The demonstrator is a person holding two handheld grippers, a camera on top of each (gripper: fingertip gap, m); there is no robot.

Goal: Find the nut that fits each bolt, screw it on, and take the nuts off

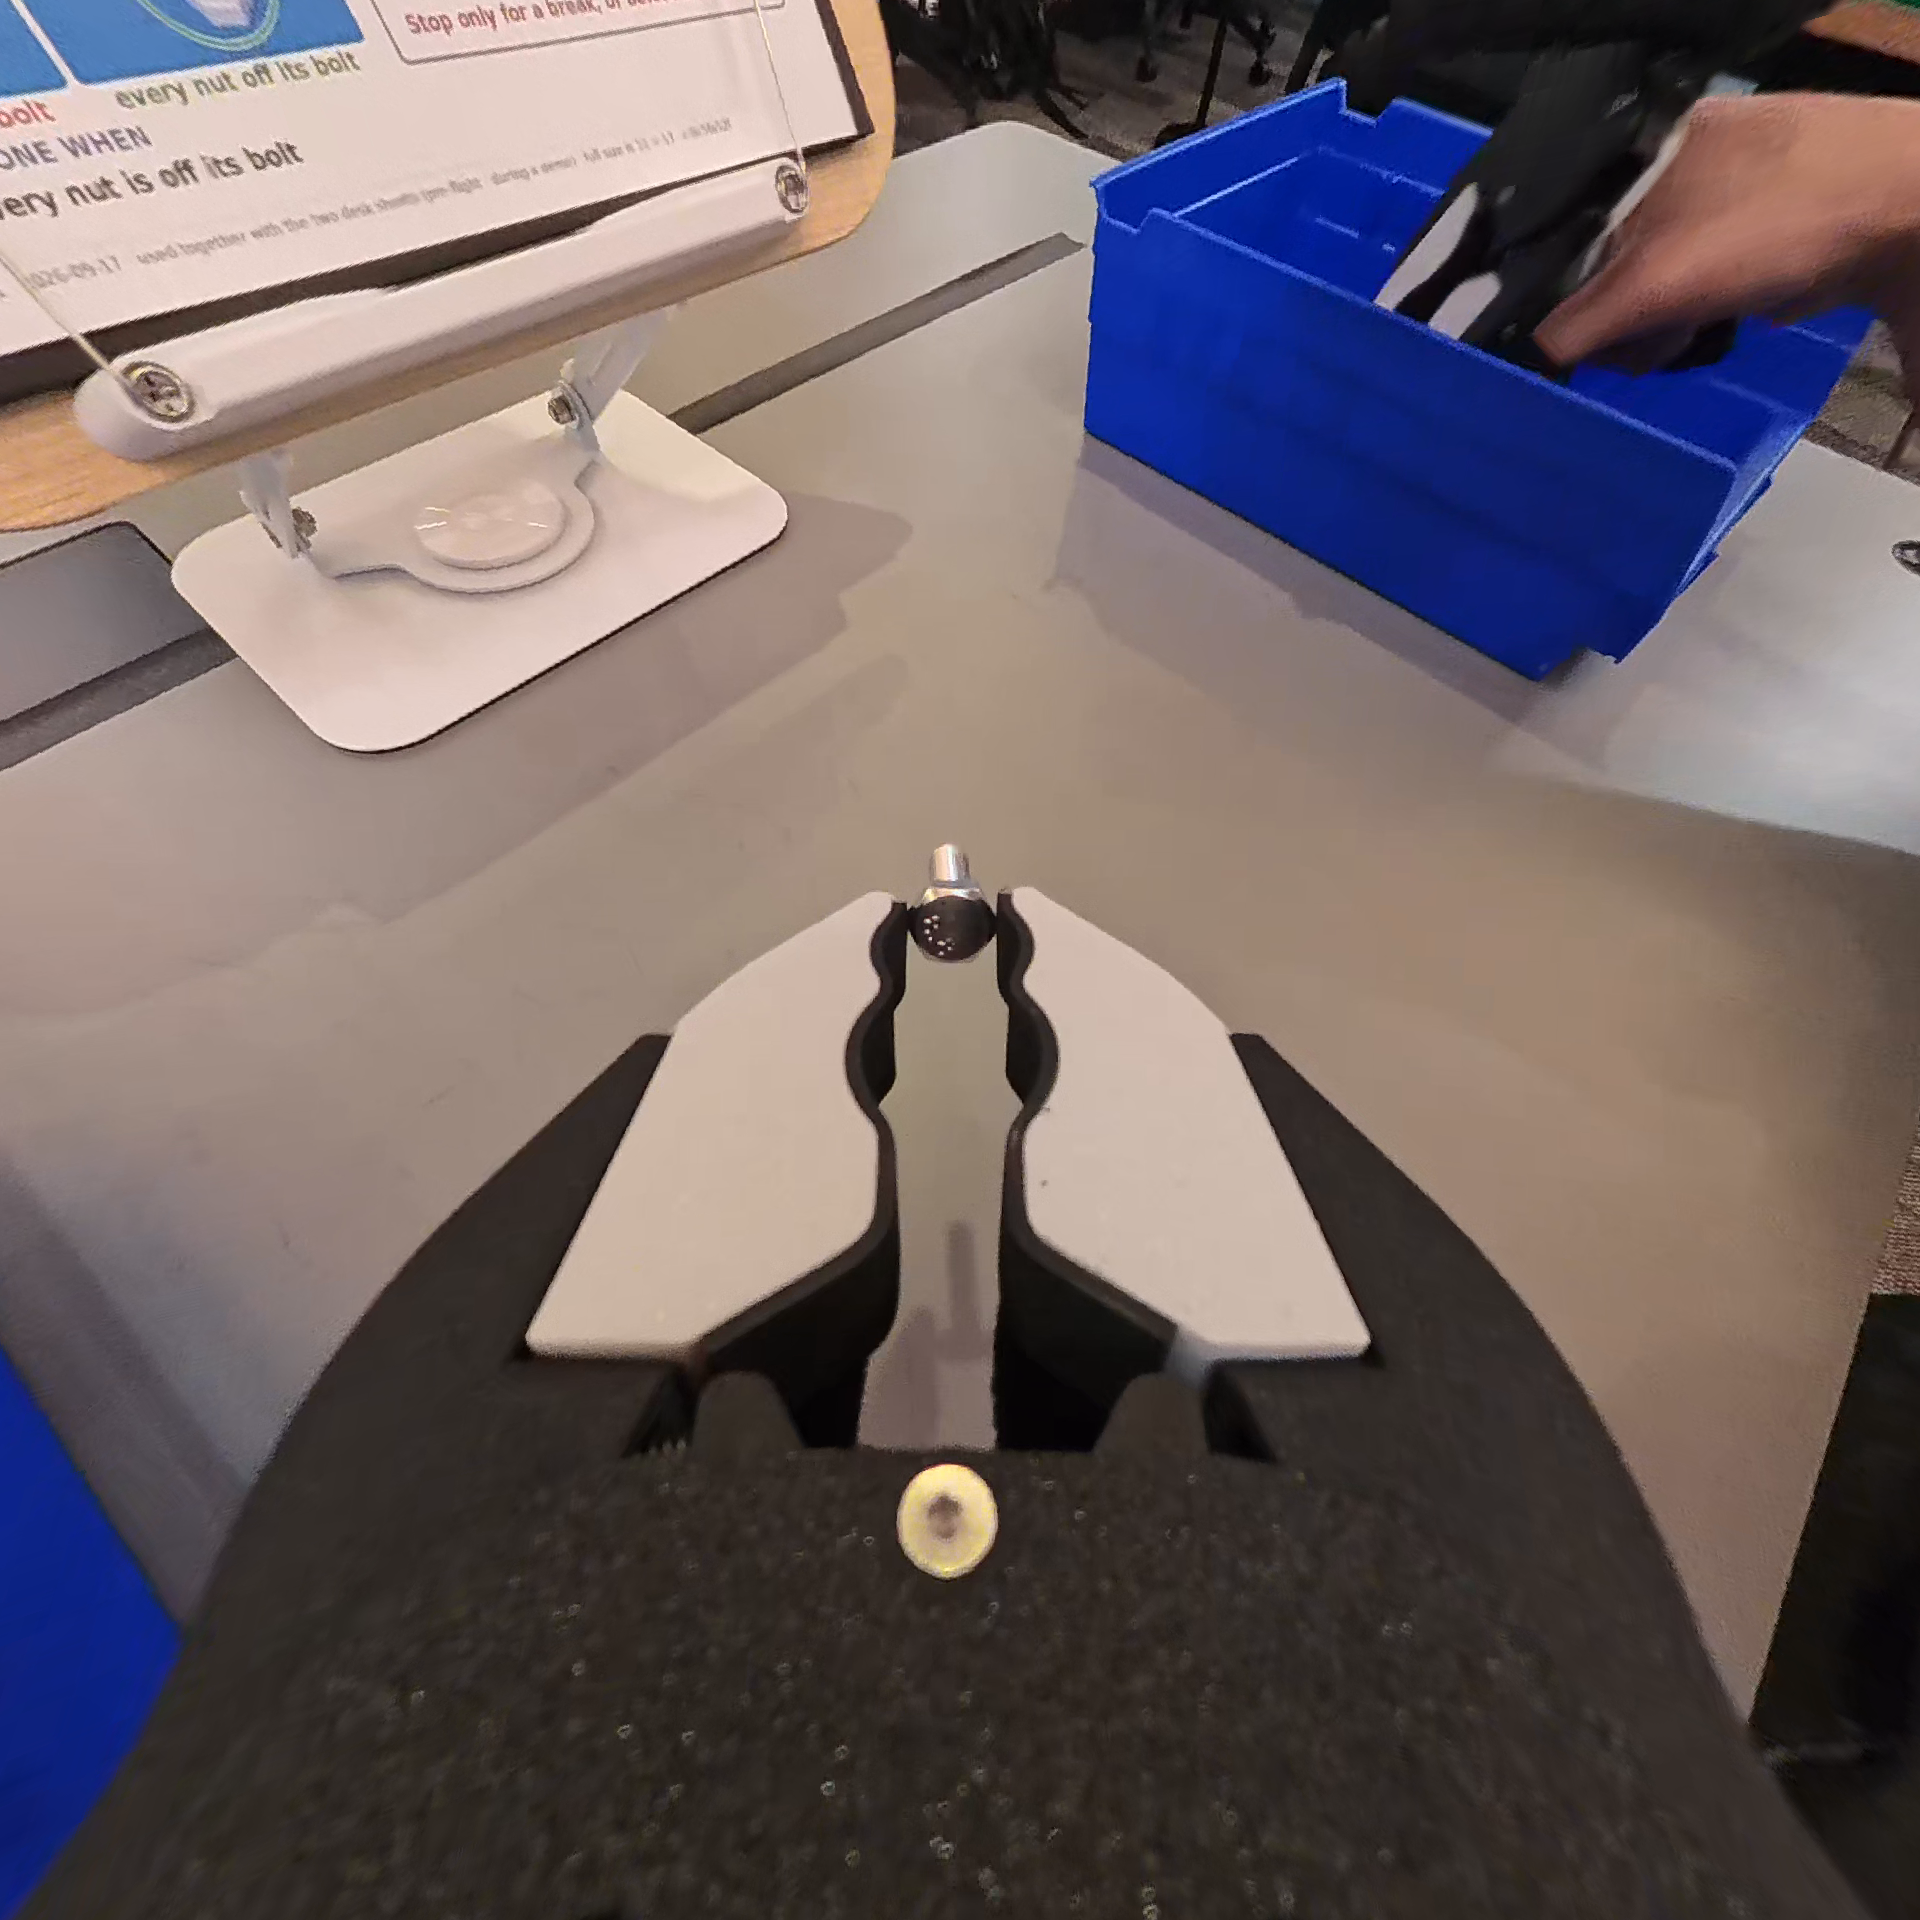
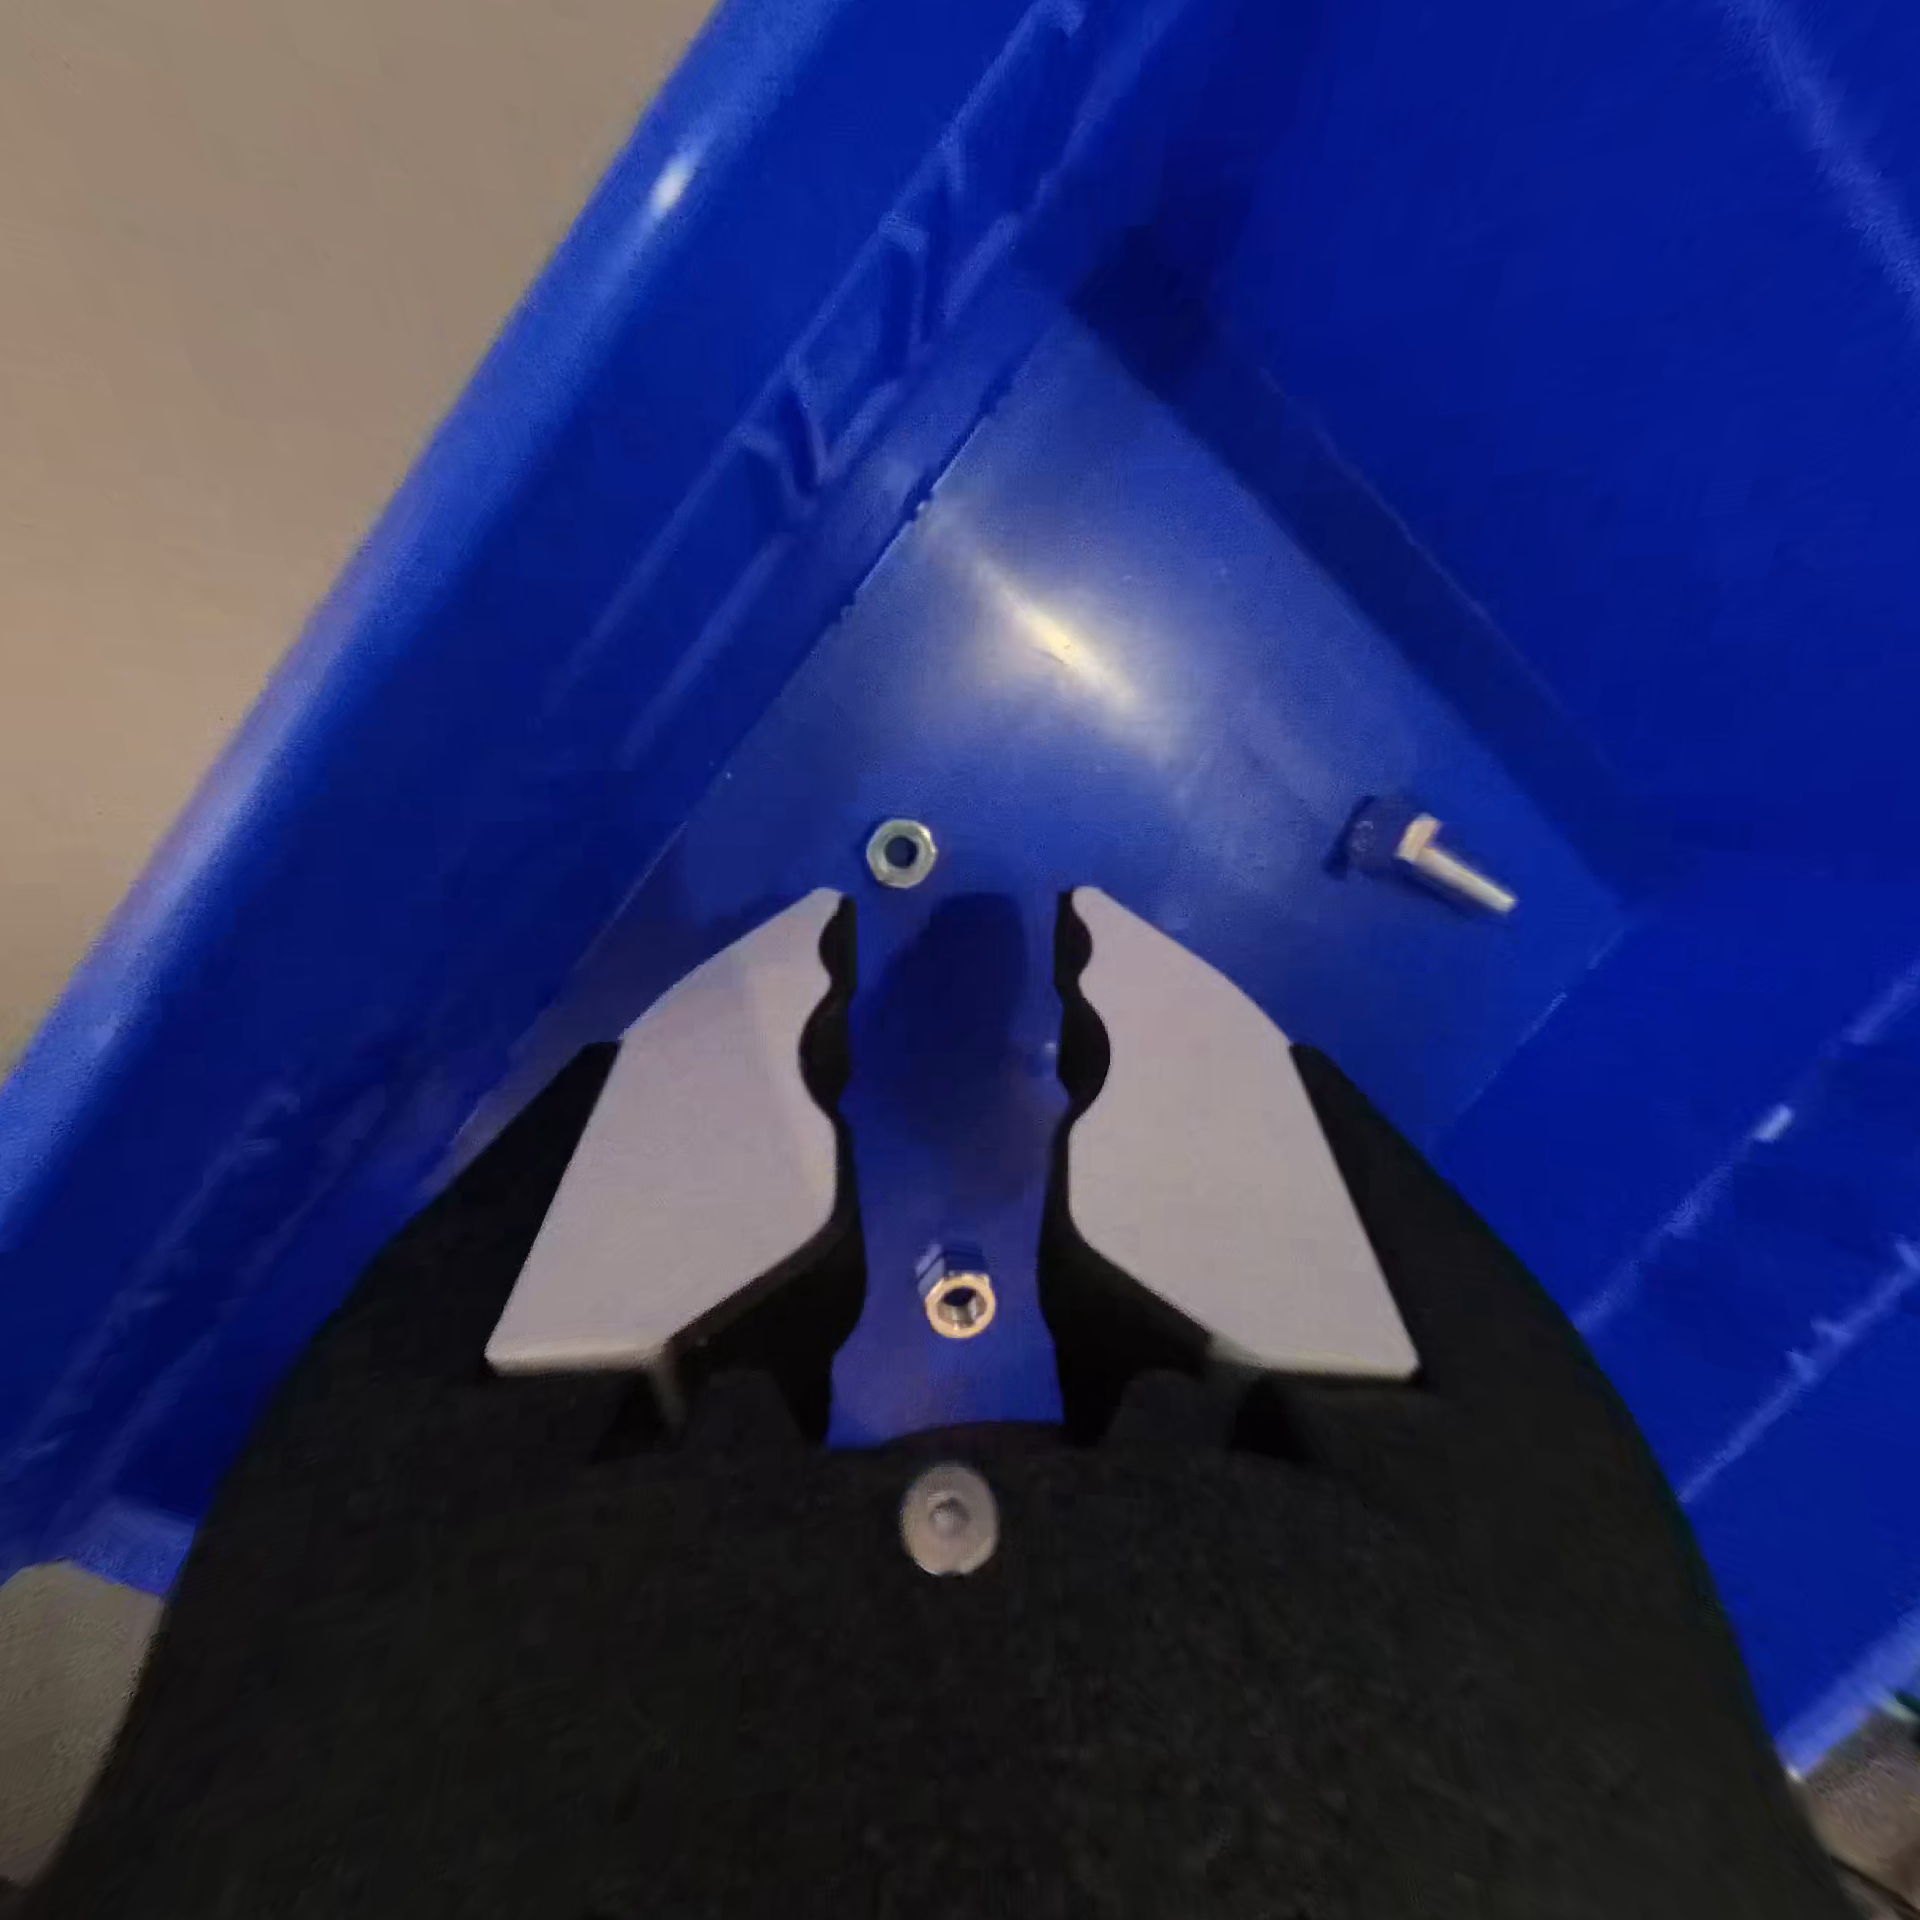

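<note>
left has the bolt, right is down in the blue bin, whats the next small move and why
Probably nudge the right gripper forward and close on the small silver hex nut just past its open, empty jaws on the blue plastic bin floor. The left gripper already clamps the short silver bolt by its head, threaded end bare, so it needs a nut. A second nut lies farther back between the fingers.

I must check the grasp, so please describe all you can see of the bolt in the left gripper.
The bolt is small, shiny and looks like steel. Its round dark head, marked with tiny dots, faces the camera; the short shank points away and slightly up. The left gripper pinches the head between its tips, above the grey table. No nut shows on it.
</note>
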